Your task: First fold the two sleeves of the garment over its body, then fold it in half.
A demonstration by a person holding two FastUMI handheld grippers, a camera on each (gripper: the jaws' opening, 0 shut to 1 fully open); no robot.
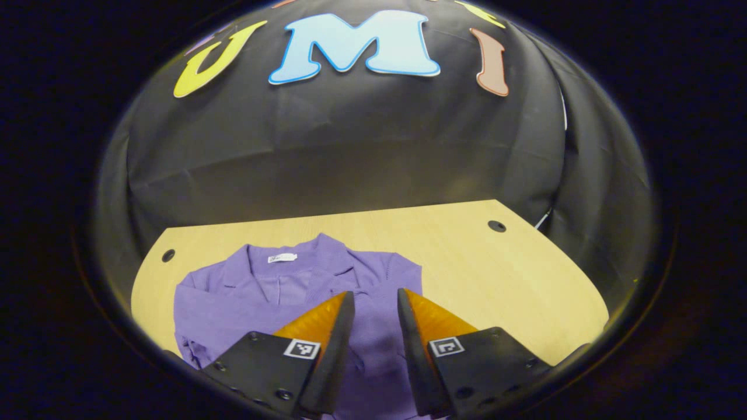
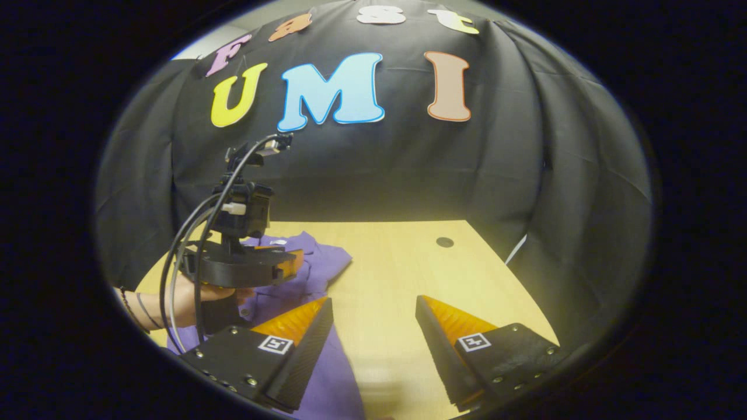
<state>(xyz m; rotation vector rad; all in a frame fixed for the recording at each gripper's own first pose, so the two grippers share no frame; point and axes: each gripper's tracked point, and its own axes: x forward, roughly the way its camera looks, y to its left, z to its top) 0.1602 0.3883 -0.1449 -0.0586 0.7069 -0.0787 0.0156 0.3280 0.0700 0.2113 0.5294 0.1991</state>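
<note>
Tongs on the left side [image 1: 376, 303] stand a little open, with a narrow gap between the two fingers, and they hold nothing; they hang above the body of the purple garment [image 1: 262, 297]. In the right gripper view the same left tongs [image 2: 292, 262] show farther off, held by a hand [image 2: 192, 303] with dark cables looping beside it, over the garment [image 2: 315, 262]. The right tongs [image 2: 373, 315] are wide open and also hold nothing; between their fingers lies bare wood of the desk [image 2: 397, 274], while the left finger stands over purple cloth.

The garment lies flat on the left part of the desk [image 1: 467, 256], collar toward the far edge, with a small white label at the neck. Its left sleeve looks bunched near the left edge of the desk. The right side of the garment ends in a straight edge, and from there the desk is open up to its right edge. A small dark hole [image 1: 496, 226] sits near the far right corner, and another [image 1: 168, 255] near the far left corner.
</note>
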